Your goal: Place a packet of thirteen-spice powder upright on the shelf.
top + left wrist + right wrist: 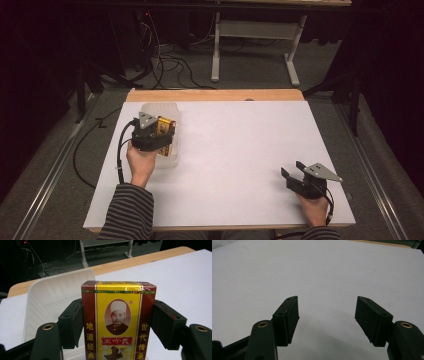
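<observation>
Here, left gripper (117, 322) clamps yellow-and-maroon box (118, 320).

Left hand-held gripper (161, 134): black body, grey three-cornered plate on top, black cable trailing back. Right hand-held gripper (292, 169): same build. Jaws black with brass-coloured rivets at the pivots. Left sleeve (127, 212) striped dark and light; right cuff (320, 233) looks alike, barely visible.
</observation>
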`<state>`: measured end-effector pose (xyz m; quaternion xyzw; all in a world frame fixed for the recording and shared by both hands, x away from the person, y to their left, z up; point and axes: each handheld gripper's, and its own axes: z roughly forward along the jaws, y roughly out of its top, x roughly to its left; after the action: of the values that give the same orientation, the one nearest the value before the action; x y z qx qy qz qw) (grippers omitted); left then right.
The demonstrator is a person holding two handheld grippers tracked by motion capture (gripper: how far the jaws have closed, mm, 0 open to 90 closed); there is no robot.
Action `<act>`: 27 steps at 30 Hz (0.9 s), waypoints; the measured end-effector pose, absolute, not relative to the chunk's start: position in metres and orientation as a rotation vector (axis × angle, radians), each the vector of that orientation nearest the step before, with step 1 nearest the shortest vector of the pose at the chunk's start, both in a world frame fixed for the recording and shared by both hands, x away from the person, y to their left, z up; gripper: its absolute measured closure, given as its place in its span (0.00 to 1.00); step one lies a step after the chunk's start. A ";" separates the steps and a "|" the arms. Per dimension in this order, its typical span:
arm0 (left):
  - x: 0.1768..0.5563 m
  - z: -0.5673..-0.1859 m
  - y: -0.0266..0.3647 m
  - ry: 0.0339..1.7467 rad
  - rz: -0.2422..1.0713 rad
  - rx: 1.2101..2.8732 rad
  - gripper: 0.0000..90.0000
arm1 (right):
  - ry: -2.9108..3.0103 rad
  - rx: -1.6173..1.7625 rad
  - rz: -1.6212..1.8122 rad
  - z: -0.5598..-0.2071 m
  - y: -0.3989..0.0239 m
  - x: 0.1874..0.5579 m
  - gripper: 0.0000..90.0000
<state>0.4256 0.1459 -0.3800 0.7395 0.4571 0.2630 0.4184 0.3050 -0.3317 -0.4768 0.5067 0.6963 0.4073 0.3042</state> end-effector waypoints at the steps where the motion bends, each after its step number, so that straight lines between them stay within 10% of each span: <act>1: 0.424 -0.380 0.146 1.146 0.669 1.861 0.36 | 1.844 1.337 1.084 -0.477 -0.332 0.305 0.40; 27: 0.412 -0.395 0.157 1.185 0.630 1.873 0.36 | 1.838 1.343 1.099 -0.477 -0.334 0.305 0.40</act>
<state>0.4116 0.1570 -0.3947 0.7426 0.4699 0.2498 0.4065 0.3046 -0.3335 -0.4767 0.5066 0.6931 0.4145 0.3021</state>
